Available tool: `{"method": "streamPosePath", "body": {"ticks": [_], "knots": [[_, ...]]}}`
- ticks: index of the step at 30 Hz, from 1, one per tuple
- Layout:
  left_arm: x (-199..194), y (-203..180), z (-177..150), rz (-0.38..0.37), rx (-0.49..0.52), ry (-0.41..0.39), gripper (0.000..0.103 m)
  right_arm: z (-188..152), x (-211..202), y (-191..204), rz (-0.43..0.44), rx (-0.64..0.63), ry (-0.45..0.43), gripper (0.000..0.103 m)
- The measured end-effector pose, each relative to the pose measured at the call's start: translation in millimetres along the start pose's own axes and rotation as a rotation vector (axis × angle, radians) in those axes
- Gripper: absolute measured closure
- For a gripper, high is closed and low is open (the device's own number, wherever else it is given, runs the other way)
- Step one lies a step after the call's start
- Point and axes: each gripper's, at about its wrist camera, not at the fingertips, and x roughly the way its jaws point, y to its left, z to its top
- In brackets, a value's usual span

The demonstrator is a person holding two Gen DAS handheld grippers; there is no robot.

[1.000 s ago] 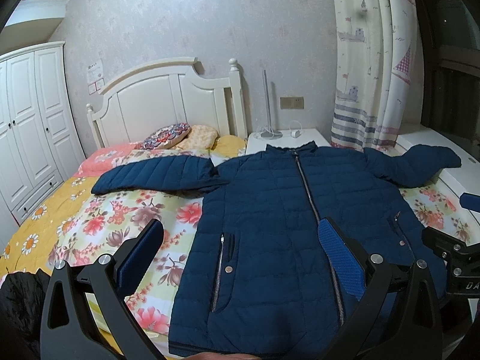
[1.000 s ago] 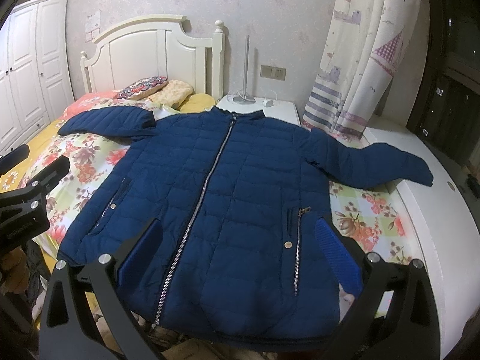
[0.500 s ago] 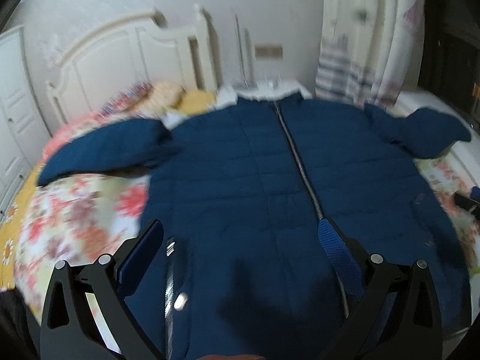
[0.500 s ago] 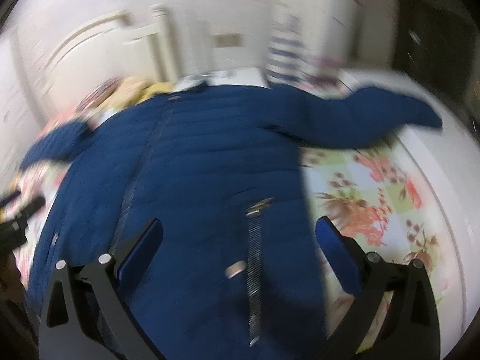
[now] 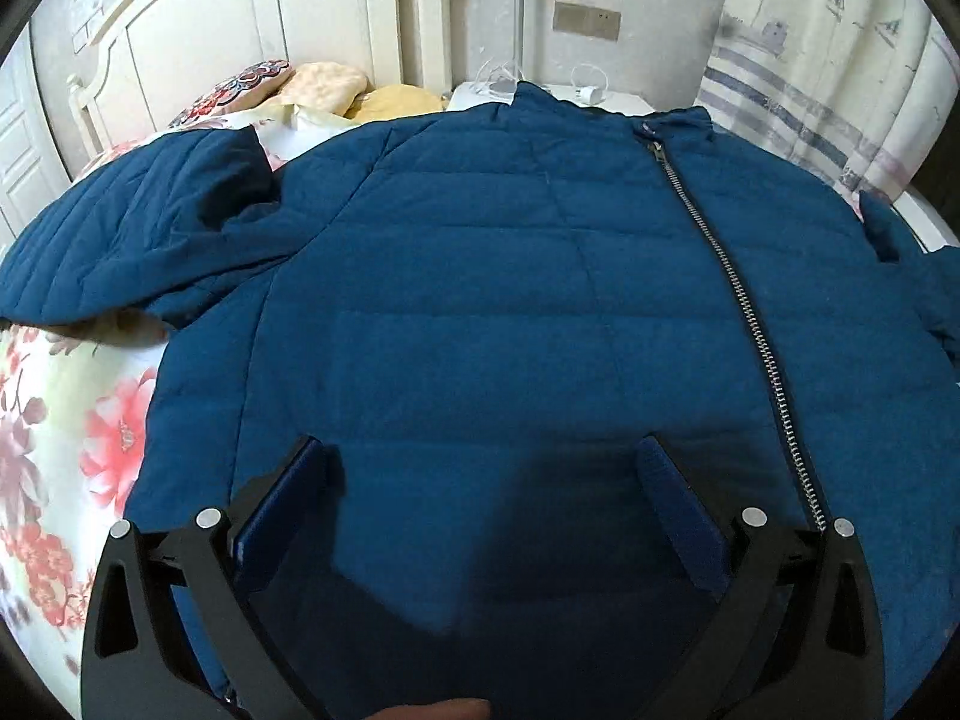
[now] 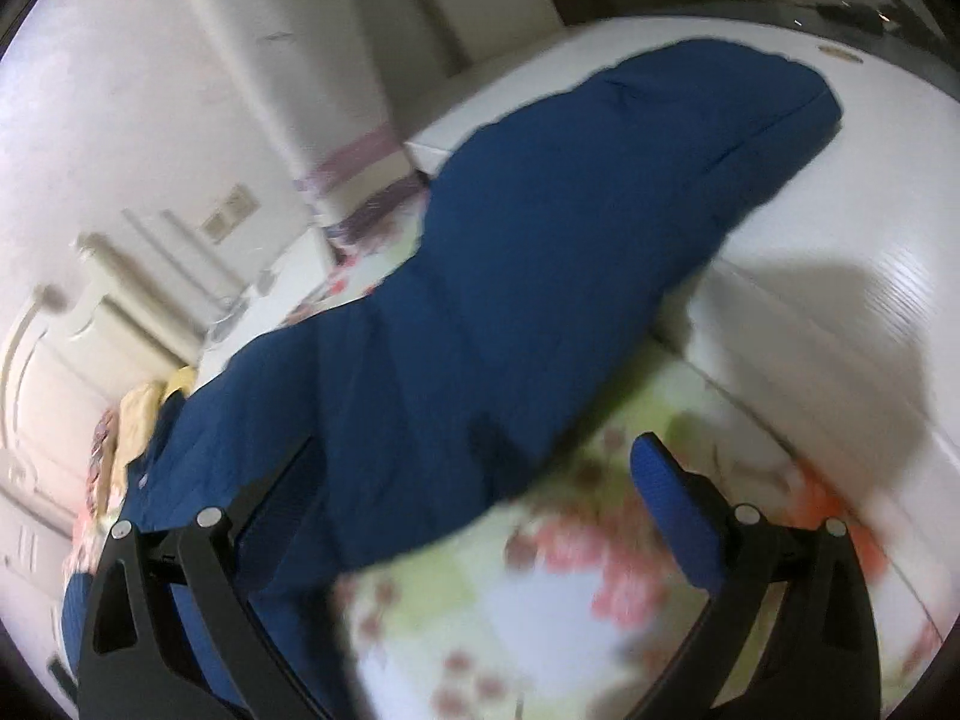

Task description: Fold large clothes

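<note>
My left gripper (image 5: 480,504) hangs low over the front of the blue jacket (image 5: 510,300), with its two fingers spread wide and nothing between them. My right gripper (image 6: 474,504) is also wide open and empty; its left finger (image 6: 282,510) stands over the cloth of the right sleeve (image 6: 540,276) and its right finger over the flowered bedsheet (image 6: 540,612), so the sleeve's lower edge runs between them.

I judge that the step in hand is to fold the sleeves in over the body. To do it well, I want the right gripper to close on the edge of the sleeve and take only a small bite of the padded cloth, because this thick cloth can slip out of a shallow pinch. This view is blurred, so I should slow down before I close.

The jacket lies flat and zipped on the bed, collar toward the headboard (image 5: 252,18); the zipper (image 5: 738,300) runs straight, which gives me a good line to fold to. The left sleeve (image 5: 132,228) lies out toward the left edge of the bed. The far end of the right sleeve rests off the sheet on a white ledge (image 6: 840,252) at the bed's right edge, so I should lift it clear instead of dragging it.
</note>
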Motion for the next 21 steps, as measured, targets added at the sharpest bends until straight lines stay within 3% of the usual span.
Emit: {"method": "streamPosePath", "body": {"ticks": [2,3,5,6,7,11,15,17,19,20,21], "knots": [[-0.7,-0.8,-1.9,0.008,0.006,0.000,0.004,9.4,13.9,-1.8,-0.038,0.016,-0.007,0.003],[-0.5,-0.4,-1.5,0.006,0.004,0.000,0.004,12.9,19.2,-2.9,-0.041,0.023,-0.009,0.009],[0.1,0.5,-1.8,0.005,0.003,0.000,0.004,17.5,24.9,-3.6,-0.026,0.019,-0.018,0.042],[0.7,0.7,-1.9,0.006,0.004,0.000,0.004,18.9,22.3,4.0,-0.032,-0.010,-0.038,0.074],[1.7,-0.3,-0.7,0.007,0.005,0.000,0.004,16.8,15.7,13.9,-0.049,-0.041,-0.076,0.093],[2.7,-3.9,1.9,0.009,0.006,0.001,0.004,-7.4,-38.7,92.4,0.009,-0.295,-0.275,0.097],[2.5,-3.9,1.9,0.008,0.005,0.001,0.004,-72.5,-79.4,202.1,0.164,-0.675,-0.322,0.097],[2.4,-3.6,2.2,0.006,0.003,0.000,0.004,-110.4,-83.7,242.7,0.250,-0.827,-0.279,0.097],[1.9,-3.1,1.8,0.001,-0.001,-0.001,0.004,-144.4,-71.2,277.8,0.317,-0.948,-0.167,0.095],[1.8,-2.3,2.0,-0.002,-0.002,-0.002,0.004,-164.7,-58.3,291.6,0.339,-1.006,-0.071,0.091],[1.7,-1.7,2.1,-0.006,-0.005,-0.003,0.004,-183.2,-42.1,300.4,0.362,-1.047,0.039,0.072]]}}
